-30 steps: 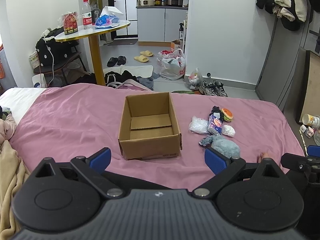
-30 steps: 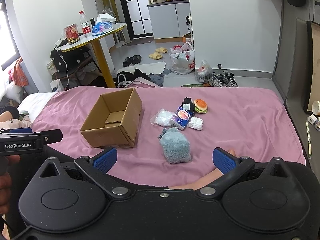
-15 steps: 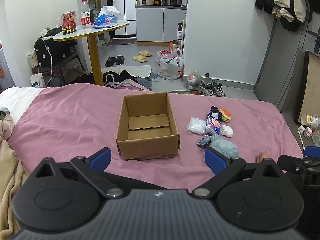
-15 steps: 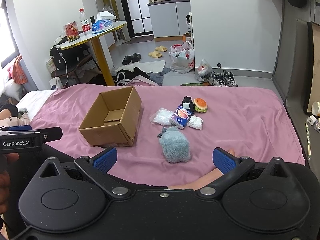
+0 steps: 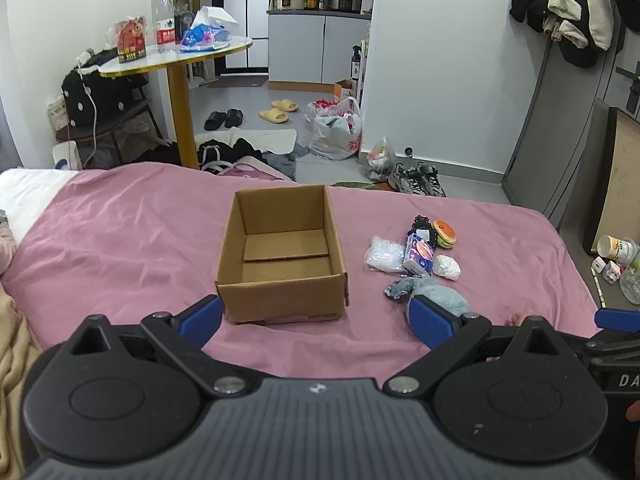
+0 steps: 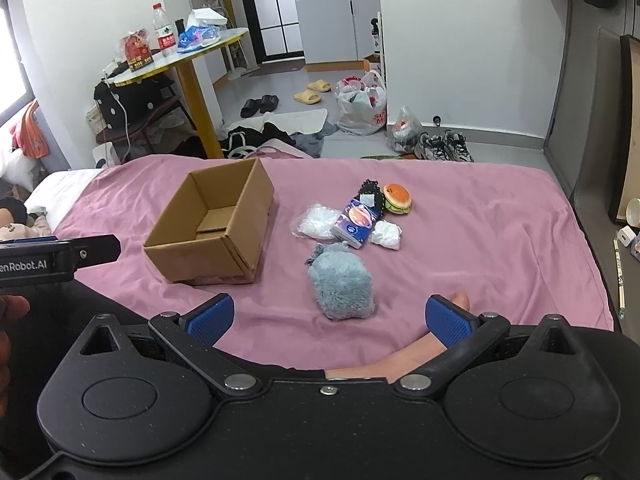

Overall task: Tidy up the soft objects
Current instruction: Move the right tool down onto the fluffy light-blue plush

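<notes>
Even, soft indoor light fills both views — brightest at the window (image 6: 8, 92) on the left edge of the right wrist view. Shadows are faint, focus sharp throughout. Fisheye bending curves walls and door frames near the borders — corners darken.

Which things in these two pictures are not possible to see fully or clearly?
- Fluffy grey toy: left wrist view, near end behind the left gripper finger.
- Black item: right wrist view, partly under the tissue pack.
- Tissue pack print: too small to read.
</notes>
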Tool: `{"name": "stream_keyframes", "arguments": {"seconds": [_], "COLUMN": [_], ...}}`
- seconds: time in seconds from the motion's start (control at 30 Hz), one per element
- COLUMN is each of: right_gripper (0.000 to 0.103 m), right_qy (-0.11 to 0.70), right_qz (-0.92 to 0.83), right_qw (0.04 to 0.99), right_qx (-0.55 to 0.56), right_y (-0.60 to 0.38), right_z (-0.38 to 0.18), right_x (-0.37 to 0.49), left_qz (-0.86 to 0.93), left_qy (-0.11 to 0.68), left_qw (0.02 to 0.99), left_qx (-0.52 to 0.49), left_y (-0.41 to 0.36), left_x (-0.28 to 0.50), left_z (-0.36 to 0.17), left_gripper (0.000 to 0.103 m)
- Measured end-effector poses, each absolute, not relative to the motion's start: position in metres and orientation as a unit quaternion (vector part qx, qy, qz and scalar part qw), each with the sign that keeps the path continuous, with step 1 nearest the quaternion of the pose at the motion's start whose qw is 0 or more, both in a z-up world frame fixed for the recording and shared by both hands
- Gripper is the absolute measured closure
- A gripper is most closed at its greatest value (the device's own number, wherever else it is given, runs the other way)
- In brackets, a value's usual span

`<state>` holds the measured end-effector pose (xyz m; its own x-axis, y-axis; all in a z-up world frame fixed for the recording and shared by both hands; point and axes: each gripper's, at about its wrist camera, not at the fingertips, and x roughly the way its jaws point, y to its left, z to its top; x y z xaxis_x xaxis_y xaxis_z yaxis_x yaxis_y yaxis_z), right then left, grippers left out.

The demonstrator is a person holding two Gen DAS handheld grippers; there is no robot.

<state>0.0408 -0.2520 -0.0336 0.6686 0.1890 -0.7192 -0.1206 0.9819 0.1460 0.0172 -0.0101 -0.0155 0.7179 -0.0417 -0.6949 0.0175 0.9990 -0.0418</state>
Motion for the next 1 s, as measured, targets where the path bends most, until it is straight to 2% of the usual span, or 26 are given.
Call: {"name": "stream_keyframes", "arguments": {"seconds": [0.43, 0.63, 0.93, 1.0], "right_gripper": [0.003, 0.009, 0.029, 0.034], "right_qy": [0.43, 0.448, 0.473, 0.479], "right_qz": [0.072, 0.068, 0.066, 0.069], "right_qw": [0.897, 0.89, 0.877, 0.874], "right_qx": [0.065, 0.052, 0.05, 0.052], "right_y": [-0.248, -0.239, -0.228, -0.226], "right_z": [-0.06, -0.073, -0.099, -0.103], "right_x": [0.081, 0.103, 0.127, 0.132], "left_qz": [-0.026, -0.026, -0.015, -0.011], "left_qy": [0.403, 0.42, 0.457, 0.466], "left_qw": [0.914, 0.904, 0.884, 0.878], "left_qx": [-0.048, -0.074, -0.102, -0.108], "left_y": [-0.016, -0.016, -0.019, -0.019], "left_x": [0.051, 0.069, 0.097, 0.102], "left_z": [-0.05, -0.066, -0.095, -0.101], "left_gripper": [0.007, 0.011, 0.029, 0.03]}}
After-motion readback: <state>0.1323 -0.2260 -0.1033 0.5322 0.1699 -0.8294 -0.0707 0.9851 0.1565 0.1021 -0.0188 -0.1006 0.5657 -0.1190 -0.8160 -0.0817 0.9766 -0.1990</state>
